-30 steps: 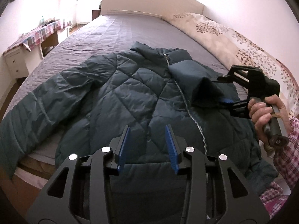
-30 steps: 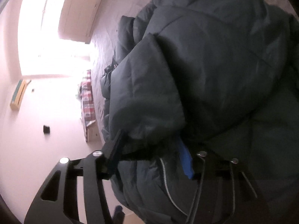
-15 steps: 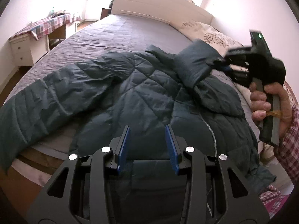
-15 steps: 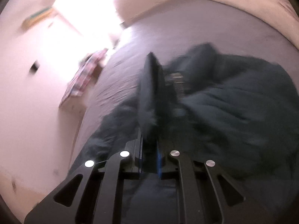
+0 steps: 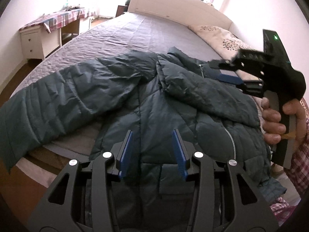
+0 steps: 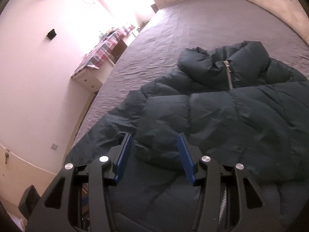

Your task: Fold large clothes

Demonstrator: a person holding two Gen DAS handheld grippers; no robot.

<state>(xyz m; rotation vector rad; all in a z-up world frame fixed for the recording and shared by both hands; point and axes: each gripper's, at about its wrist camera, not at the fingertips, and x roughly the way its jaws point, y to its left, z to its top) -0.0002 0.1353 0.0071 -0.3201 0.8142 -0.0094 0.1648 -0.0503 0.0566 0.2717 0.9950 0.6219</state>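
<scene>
The dark puffer jacket [image 5: 150,104] is spread on the bed [image 5: 135,32], one sleeve folded across its front. Both the left gripper [image 5: 152,147] and right gripper [image 6: 154,154] are held open above it, nothing gripped.

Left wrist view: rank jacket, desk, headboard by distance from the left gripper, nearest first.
From the left gripper:
1. Jacket, directly under and ahead of the jaws.
2. Desk, far left beside the bed.
3. Headboard, far end, straight ahead.

My bed [image 5: 146,32]: grey quilted cover, dark teal puffer jacket [image 5: 119,96] spread flat, floral pillow [image 5: 222,38] near headboard.
</scene>
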